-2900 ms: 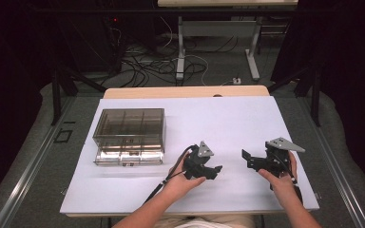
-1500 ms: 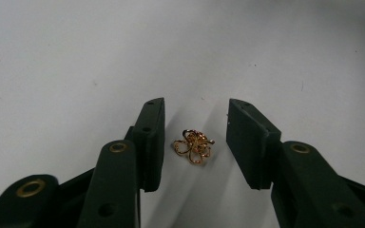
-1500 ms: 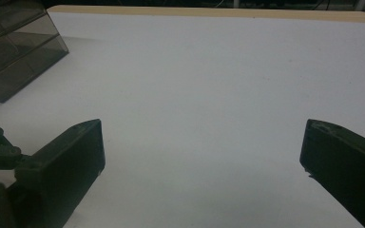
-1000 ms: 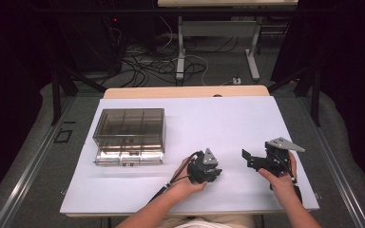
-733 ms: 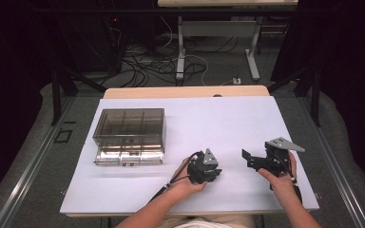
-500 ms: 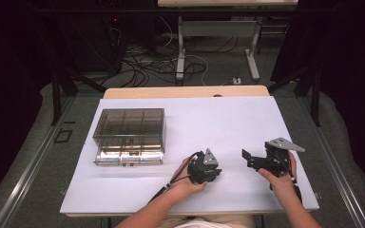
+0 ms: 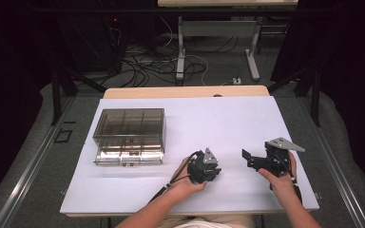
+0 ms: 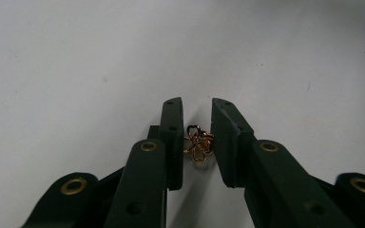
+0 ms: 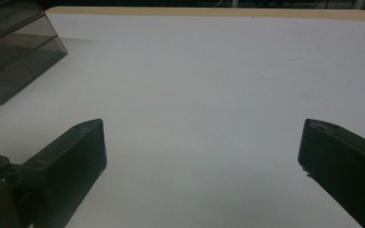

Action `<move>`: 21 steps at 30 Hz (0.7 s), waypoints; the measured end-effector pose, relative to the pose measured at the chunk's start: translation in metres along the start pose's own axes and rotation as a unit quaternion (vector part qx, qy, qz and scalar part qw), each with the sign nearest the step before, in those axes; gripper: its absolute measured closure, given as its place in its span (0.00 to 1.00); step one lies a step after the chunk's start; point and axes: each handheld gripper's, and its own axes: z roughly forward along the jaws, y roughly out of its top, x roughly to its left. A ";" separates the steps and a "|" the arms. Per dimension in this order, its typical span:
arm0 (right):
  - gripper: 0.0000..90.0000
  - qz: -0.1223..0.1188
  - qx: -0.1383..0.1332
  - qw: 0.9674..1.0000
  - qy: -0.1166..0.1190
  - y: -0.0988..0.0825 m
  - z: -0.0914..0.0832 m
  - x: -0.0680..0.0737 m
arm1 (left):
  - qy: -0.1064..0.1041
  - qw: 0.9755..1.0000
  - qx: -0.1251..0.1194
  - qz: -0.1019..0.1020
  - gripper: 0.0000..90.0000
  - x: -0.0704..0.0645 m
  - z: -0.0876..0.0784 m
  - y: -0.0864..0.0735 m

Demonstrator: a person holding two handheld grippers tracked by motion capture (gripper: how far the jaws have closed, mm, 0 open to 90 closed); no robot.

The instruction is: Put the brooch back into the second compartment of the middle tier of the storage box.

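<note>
Two black jaws of the left gripper (image 8: 197, 142) have just been closing and now pinch a small gold wire trinket (image 8: 198, 142) (looped, flower-like) just above the white bench (image 7: 218, 123). Well apart to its right, the right gripper (image 7: 247, 156) hovers with jaws spread wide, grasping nothing, while a smoky transparent plastic drawer box (image 7: 129, 135) stands at the left.

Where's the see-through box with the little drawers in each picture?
High view: the box sits left of the middle on the white table.
Right gripper view: the box is in the top left corner.
Left gripper view: it faces bare white table; the left gripper has just been closing on a gold trinket.
Shared landmark: the white table.
</note>
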 end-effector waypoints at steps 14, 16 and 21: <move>0.02 0.001 0.002 1.000 0.002 0.000 0.000 0.001 | 0.011 1.000 -0.010 -0.021 0.84 0.003 -0.009 0.003; 0.02 0.001 0.001 1.000 0.001 0.000 0.000 0.001 | 0.011 0.999 -0.014 -0.027 0.84 0.003 -0.010 0.003; 0.02 0.000 0.006 1.000 0.001 0.000 -0.001 0.000 | 0.014 0.999 -0.018 -0.035 0.84 0.004 -0.013 0.004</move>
